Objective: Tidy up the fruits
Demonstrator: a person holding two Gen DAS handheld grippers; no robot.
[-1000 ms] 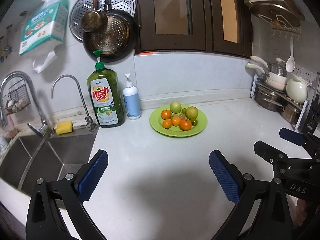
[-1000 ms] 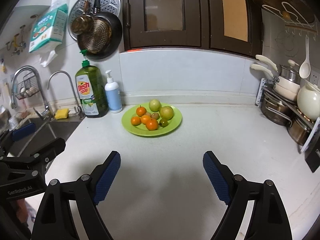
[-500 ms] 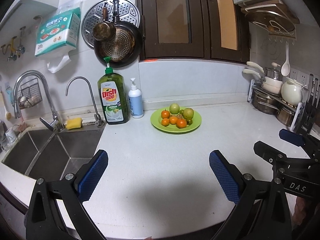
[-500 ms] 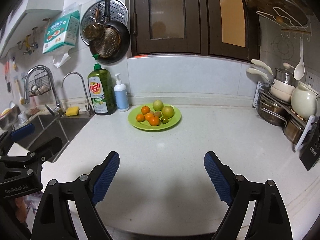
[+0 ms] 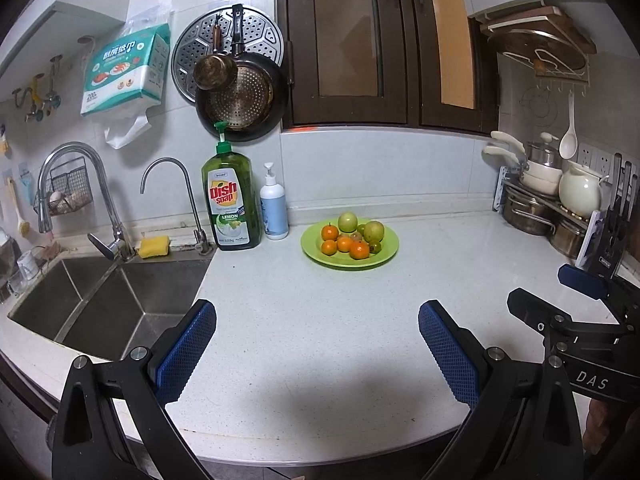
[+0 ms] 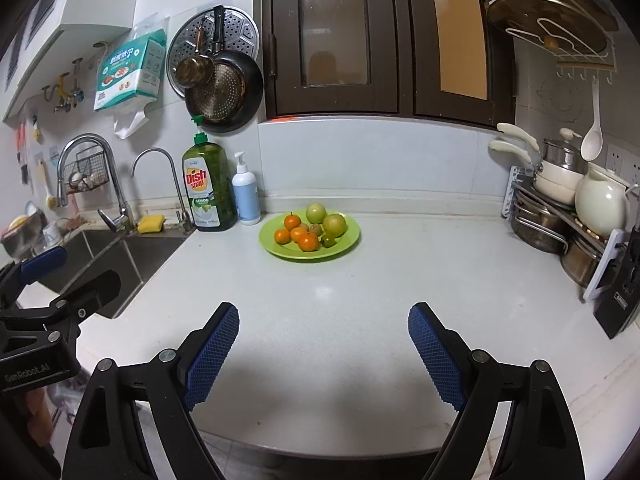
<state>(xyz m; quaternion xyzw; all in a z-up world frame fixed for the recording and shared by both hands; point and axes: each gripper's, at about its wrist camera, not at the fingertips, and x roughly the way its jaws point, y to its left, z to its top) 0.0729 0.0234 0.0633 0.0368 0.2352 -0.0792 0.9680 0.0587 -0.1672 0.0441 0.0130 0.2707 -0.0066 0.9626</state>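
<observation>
Fruit (image 5: 352, 236) sits piled on a green plate (image 5: 390, 254), well ahead of my left gripper (image 5: 316, 348) and slightly toward its right finger. Through the left wrist camera I count four small oranges, two larger green-yellow fruits and a few small dark ones, all gathered in the plate's middle. My left gripper's fingers are spread wide and released, with nothing between the blue pads (image 5: 184, 354), only bare countertop (image 5: 300, 300). I judge I am hanging back at the counter's near edge, so no fruit is in reach yet. Beyond the left finger lies a steel sink (image 5: 100, 304); a green dish soap bottle (image 5: 232, 204) and a white pump bottle (image 5: 274, 210) stand at the wall, just left of the plate. Past the right finger, my right gripper (image 5: 576, 292) shows at the frame edge.

Through the right wrist camera, the plate (image 6: 344, 246) lies well ahead, slightly toward the left finger. My right gripper (image 6: 324, 354) is also released, fingers wide, holding nothing. The counter is pale, speckled and uncluttered between fingers and plate. A rack of pots (image 6: 552, 216) stands beyond the right finger; pans (image 6: 224, 88) hang on the tiled wall.
</observation>
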